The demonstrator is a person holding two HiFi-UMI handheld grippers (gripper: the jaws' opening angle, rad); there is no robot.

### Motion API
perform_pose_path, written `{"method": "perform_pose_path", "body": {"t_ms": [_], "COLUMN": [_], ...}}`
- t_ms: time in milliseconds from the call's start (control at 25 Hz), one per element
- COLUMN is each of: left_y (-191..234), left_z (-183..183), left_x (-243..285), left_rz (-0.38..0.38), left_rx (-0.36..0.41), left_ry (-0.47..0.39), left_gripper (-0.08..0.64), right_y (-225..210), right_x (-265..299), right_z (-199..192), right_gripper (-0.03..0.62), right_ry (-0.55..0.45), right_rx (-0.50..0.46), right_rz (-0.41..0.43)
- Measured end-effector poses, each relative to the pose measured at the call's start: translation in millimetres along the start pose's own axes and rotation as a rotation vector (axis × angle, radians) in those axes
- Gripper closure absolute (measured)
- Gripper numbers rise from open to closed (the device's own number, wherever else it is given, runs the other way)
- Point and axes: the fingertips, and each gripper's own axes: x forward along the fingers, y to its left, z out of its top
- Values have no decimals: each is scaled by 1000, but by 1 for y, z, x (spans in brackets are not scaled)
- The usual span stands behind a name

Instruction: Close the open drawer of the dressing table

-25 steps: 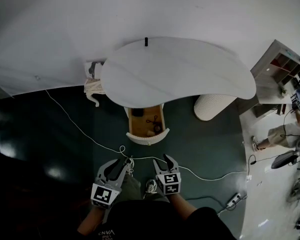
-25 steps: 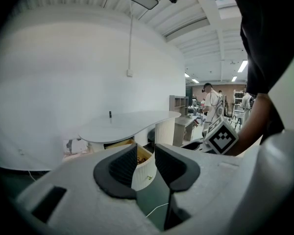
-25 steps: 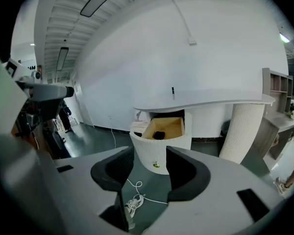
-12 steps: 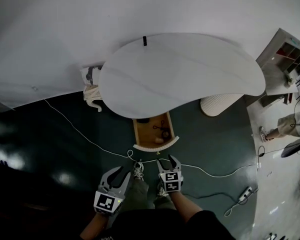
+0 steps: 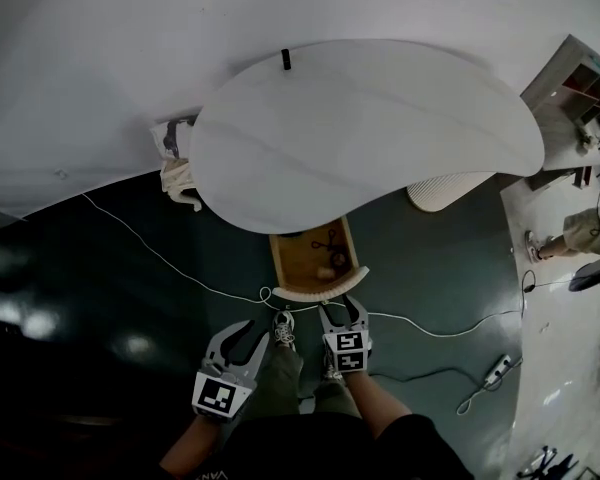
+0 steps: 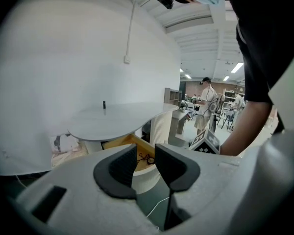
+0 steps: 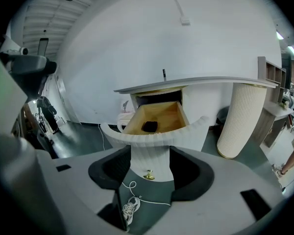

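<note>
Faces the open drawer (image 5: 315, 258), pulled out from under the worktop's (image 5: 380, 138) front edge. Holds the right tool (image 5: 342, 306) near its curved front, jaws wide, just opening, empty. Holds the left tool (image 5: 248, 334) alongside, parted, empty.

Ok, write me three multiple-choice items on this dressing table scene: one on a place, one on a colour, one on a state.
1. In the head view, the ribbed white pillar stands where relative to the drawer?
A. left of it
B. right of it
C. inside it

2. The drawer's knob is:
A. black
B. brass
C. red

3. The drawer is:
A. open
B. shut
C. lifted out onto the floor

Answers: 1 B, it stands under the right end of the tabletop; 2 B, it gleams gold in the right gripper view; 3 A, its wooden inside shows.
</note>
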Motion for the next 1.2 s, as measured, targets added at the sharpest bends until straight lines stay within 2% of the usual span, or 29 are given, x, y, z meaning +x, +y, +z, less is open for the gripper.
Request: {"method": "perform_pose_path", "body": {"t_ms": [80, 320, 480, 800, 1200], "left_y": [2, 15, 25, 41, 50], "left_z": [2, 9, 13, 12, 17], "left_x": [8, 23, 26, 34, 56], "left_rz": [-19, -67, -90, -157, -230], "left_rx": [-6, 8, 43, 79, 135], "left_ry": [1, -13, 2, 45, 58], "left_gripper": [453, 453, 454, 454, 453], "right_y": [-2, 0, -1, -6, -17], "right_x": [3, 13, 23, 48, 80], "right_z": [2, 6, 14, 38, 67], "right_gripper": [341, 341, 341, 342, 342], "right_ry": [1, -10, -29, -98, -202], "right_rx": [3, 6, 4, 4, -13], "right_rz": [-9, -19, -25, -31, -29]}}
